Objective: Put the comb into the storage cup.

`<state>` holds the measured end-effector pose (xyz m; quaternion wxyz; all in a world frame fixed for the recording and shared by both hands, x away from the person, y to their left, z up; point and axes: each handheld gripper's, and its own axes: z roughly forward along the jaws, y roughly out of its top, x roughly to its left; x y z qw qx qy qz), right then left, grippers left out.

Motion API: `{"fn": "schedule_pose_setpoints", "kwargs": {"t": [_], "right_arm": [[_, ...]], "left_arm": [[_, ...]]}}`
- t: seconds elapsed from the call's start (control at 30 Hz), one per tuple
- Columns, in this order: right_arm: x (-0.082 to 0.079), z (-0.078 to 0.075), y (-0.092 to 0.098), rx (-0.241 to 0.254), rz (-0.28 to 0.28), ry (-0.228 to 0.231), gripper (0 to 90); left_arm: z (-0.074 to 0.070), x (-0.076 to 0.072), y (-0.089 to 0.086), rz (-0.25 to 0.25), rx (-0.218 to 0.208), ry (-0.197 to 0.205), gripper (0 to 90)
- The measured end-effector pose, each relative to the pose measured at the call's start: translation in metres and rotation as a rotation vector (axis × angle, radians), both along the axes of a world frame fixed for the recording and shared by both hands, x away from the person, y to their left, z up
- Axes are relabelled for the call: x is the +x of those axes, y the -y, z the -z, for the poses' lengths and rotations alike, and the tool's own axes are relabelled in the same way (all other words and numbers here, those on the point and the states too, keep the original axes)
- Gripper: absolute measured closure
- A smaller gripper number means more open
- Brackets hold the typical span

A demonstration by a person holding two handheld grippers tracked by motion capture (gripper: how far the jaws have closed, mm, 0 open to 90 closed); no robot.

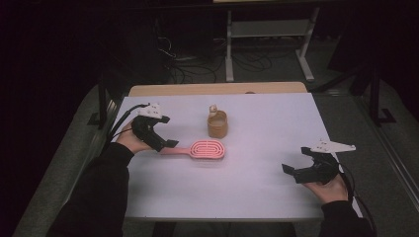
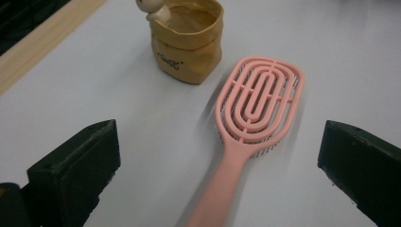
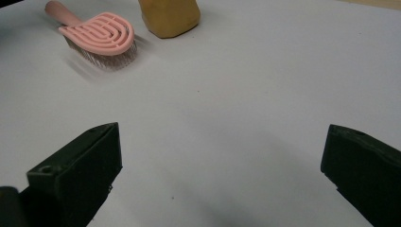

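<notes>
While the left gripper [image 1: 165, 143] stood at the handle end of the pink brush [image 1: 200, 149], its jaws were spread wide, and in the left gripper view the handle ran up between them untouched. The brush [image 2: 255, 113] lay bristles down on the white table [image 1: 257, 118], head pointing toward the person's right, just in front of a tan pouch [image 1: 217, 125] with a small figure on its rim. The right gripper [image 1: 296, 170] rested well apart near the right edge, jaws also wide and holding nothing; its view showed the brush [image 3: 97, 35] and pouch [image 3: 169, 16] far off. Risks, judged from this layout only: the handle looked smooth and tapered, so a pinch close to its tip might let the head droop or swing. A closing jaw striking the handle off-centre could skid the brush across the slick surface. Any forward push might drive the head into the pouch [image 2: 187, 42], which looked soft and light enough to tip.
</notes>
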<state>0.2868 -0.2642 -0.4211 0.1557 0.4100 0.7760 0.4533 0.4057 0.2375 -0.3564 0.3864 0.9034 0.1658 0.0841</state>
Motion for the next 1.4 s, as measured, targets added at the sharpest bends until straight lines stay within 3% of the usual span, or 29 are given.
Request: {"fn": "schedule_pose_setpoints", "kwargs": {"t": [0.53,0.83,1.4], "right_arm": [[-0.001,-0.001,-0.001,0.004,-0.013,0.001,0.0],[-0.001,-0.001,-0.002,0.004,-0.019,0.001,0.0],[-0.001,0.0,-0.003,0.0,-0.03,-0.005,0.0]], "left_arm": [[0.018,0.016,0.027,0.066,0.096,-0.032,0.0],[0.027,0.017,0.043,0.105,0.151,-0.045,0.0],[0.051,0.018,0.055,0.146,0.281,-0.08,0.0]]}}
